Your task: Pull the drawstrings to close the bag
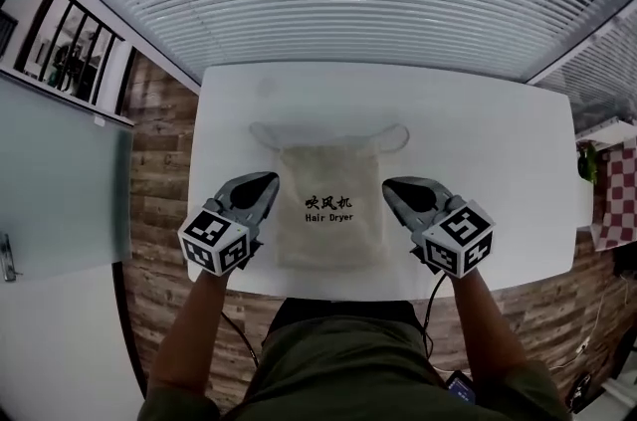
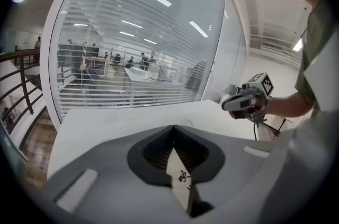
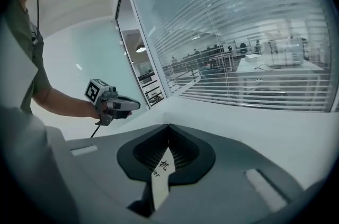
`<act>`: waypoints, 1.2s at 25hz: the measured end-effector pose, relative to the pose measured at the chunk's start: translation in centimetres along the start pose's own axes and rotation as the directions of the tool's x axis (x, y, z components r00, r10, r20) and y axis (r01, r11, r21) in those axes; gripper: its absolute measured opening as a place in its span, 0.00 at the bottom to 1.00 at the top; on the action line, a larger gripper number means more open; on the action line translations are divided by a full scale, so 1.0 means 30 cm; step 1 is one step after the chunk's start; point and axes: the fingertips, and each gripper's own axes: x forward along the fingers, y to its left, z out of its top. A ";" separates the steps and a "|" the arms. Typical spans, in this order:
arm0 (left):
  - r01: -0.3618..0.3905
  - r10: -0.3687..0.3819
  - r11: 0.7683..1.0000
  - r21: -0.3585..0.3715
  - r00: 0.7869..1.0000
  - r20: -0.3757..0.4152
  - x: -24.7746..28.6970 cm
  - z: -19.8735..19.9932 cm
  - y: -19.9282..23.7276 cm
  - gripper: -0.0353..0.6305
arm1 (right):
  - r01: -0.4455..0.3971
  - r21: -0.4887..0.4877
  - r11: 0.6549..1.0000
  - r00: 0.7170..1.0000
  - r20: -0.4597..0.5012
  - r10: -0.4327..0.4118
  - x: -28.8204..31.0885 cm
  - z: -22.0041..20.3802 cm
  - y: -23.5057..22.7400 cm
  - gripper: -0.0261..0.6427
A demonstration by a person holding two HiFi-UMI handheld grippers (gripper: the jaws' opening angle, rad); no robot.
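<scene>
Fingers point(image 2: 106, 175) pressed together and empty, the left gripper point(image 1: 271, 178) and right gripper point(image 1: 388, 182) flank the bag point(image 1: 328, 175) between them on the worktop point(image 1: 478, 140); its drawstrings point(image 1: 261, 134), beyond the fingertips, may be missed unless the fingers part first.

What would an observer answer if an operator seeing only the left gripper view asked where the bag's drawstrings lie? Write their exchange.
Observer: In the head view, the drawstrings loop out from both far corners of the bag.
Operator: Is its mouth pulled shut?
Observer: No, the far edge lies flat at full width.
Operator: Does the right gripper hold anything?
Observer: No. The right gripper view shows its fingers closed together, with nothing gripped.
</scene>
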 end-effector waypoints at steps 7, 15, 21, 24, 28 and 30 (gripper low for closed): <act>-0.045 0.049 0.997 0.067 0.997 -0.059 0.097 -0.042 0.104 0.06 | 0.043 -0.089 0.995 0.996 -0.069 -0.049 0.061 -0.065 -0.180 0.06; -0.107 0.129 0.980 0.167 0.984 -0.126 0.177 -0.082 0.313 0.06 | 0.132 -0.179 0.975 0.982 -0.111 -0.153 0.125 -0.091 -0.373 0.06; -0.071 0.128 0.964 0.255 0.969 -0.213 0.246 -0.141 0.456 0.10 | 0.203 -0.229 0.952 0.955 -0.167 -0.244 0.171 -0.136 -0.498 0.07; -0.038 0.127 0.947 0.318 0.956 -0.263 0.277 -0.171 0.510 0.13 | 0.215 -0.262 0.941 0.939 -0.209 -0.273 0.199 -0.163 -0.544 0.12; 0.008 0.125 0.918 0.396 0.942 -0.311 0.319 -0.184 0.542 0.17 | 0.231 -0.289 0.929 0.920 -0.246 -0.305 0.217 -0.193 -0.604 0.16; 0.017 0.127 0.914 0.406 0.937 -0.326 0.336 -0.182 0.564 0.19 | 0.241 -0.298 0.924 0.909 -0.264 -0.322 0.224 -0.210 -0.635 0.17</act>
